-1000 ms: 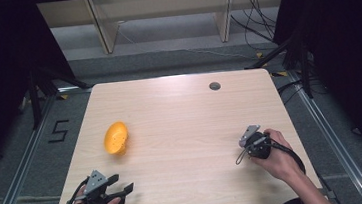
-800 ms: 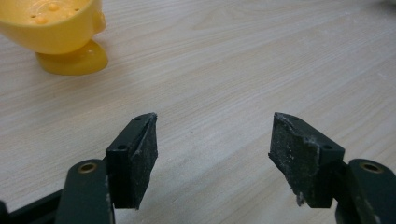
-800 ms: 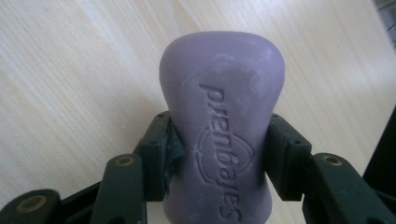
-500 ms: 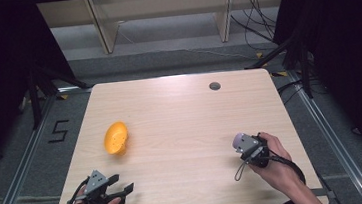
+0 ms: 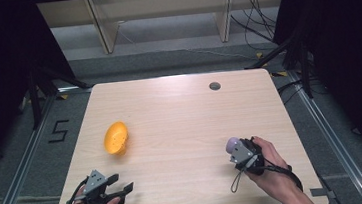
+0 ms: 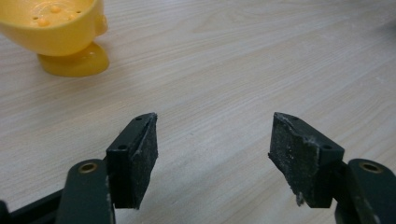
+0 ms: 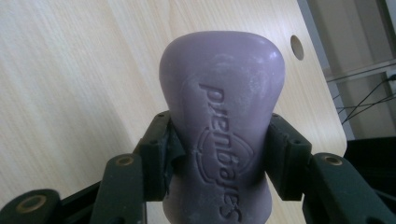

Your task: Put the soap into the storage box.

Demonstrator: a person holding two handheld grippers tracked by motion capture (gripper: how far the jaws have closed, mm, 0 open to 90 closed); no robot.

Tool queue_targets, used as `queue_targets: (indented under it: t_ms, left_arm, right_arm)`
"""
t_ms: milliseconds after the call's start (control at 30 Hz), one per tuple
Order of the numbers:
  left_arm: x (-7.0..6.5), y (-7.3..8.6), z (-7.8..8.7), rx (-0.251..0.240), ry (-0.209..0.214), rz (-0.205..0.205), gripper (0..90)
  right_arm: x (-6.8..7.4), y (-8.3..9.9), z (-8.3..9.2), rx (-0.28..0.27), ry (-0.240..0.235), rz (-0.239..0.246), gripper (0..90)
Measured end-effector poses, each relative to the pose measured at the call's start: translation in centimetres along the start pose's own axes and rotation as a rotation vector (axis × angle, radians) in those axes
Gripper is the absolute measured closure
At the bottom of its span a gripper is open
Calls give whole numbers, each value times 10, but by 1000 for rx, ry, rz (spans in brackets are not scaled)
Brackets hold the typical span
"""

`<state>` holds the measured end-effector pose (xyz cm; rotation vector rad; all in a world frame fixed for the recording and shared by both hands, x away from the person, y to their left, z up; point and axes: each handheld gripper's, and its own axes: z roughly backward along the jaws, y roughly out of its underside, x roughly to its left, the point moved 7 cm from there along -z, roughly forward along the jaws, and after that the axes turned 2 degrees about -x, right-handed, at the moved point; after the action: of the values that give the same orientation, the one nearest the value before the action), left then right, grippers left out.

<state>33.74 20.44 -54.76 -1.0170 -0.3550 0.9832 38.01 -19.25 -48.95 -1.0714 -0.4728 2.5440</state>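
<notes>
From above, your right gripper (image 5: 235, 149) sits near the right front part of the bench (image 5: 180, 112), with a pale purple bar of soap (image 5: 232, 145) showing at its tip. Your hand wraps its body, and its cable loops down toward the front edge. Your left gripper (image 5: 124, 189) rests at the front left corner, its jaws pointing right and standing apart with nothing between them. A yellow soap dish (image 5: 115, 138) stands on the left half of the bench, just beyond the left gripper and well apart from the soap. A small round hole (image 5: 214, 85) marks the far side of the bench.

Along your left gripper's own jaws, you see the two black pads (image 6: 135, 158) spread wide over bare wood, gripping nothing. The yellow soap dish (image 6: 63, 35) stands at the upper left on its foot, with small bumps inside its bowl, clear of the jaws.

Along your right gripper's jaws, the purple soap (image 7: 222, 126) stands on end between them, waisted in the middle, with raised lettering running along its face. Both pads (image 7: 161, 154) press on its narrow waist from either side, so the jaws are clamped on it. Behind the soap lies the bench, with the round hole (image 7: 296, 47) at the upper right near the edge.
</notes>
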Motion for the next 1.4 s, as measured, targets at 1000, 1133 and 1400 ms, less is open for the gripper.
queue_targets:
  t_ms: [1000, 1133, 1400]
  left_arm:
    - [-147, -137, -70, 20, 384, -171, 333]
    - [-163, -140, -85, 39, 416, -161, 351]
    - [-182, -140, -99, 74, 476, -130, 384]
  right_arm:
    - [26, -35, 21, -117, 45, 91, 502]
    - [29, -38, 21, -122, 41, 98, 502]
    - [32, -45, 22, -137, 45, 101, 501]
